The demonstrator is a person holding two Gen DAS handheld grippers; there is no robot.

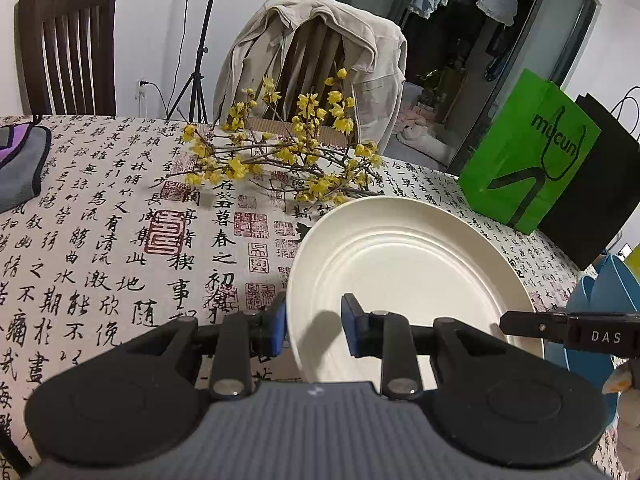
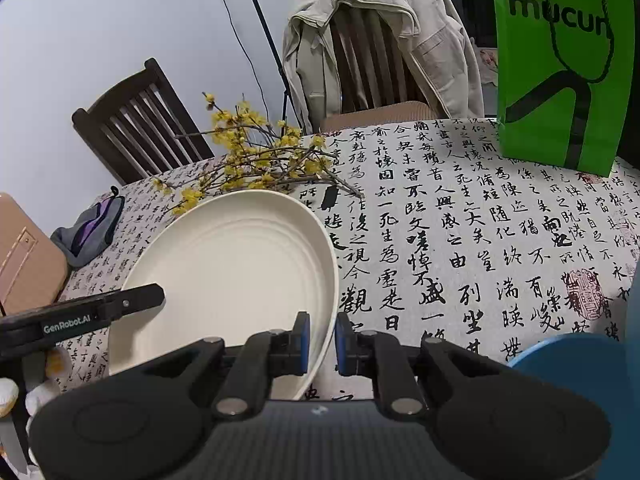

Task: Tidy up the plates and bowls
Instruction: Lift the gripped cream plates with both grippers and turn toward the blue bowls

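Note:
A large cream plate (image 1: 404, 264) is held tilted above the calligraphy tablecloth (image 1: 100, 240); it also shows in the right wrist view (image 2: 236, 264). My left gripper (image 1: 314, 328) straddles the plate's left rim with its blue pads apart, one pad outside and one inside the rim. My right gripper (image 2: 322, 338) is closed on the plate's right rim, the rim pinched between its blue pads. A blue bowl (image 1: 600, 308) sits at the right, also low right in the right wrist view (image 2: 572, 364).
Yellow flowering branches (image 1: 280, 148) lie beyond the plate. A green paper bag (image 1: 528, 152) stands at the far right. A grey-purple cloth (image 1: 22, 160) lies far left. Chairs, one with a beige jacket (image 1: 316, 52), stand behind the table. A tan box (image 2: 24, 256) is at left.

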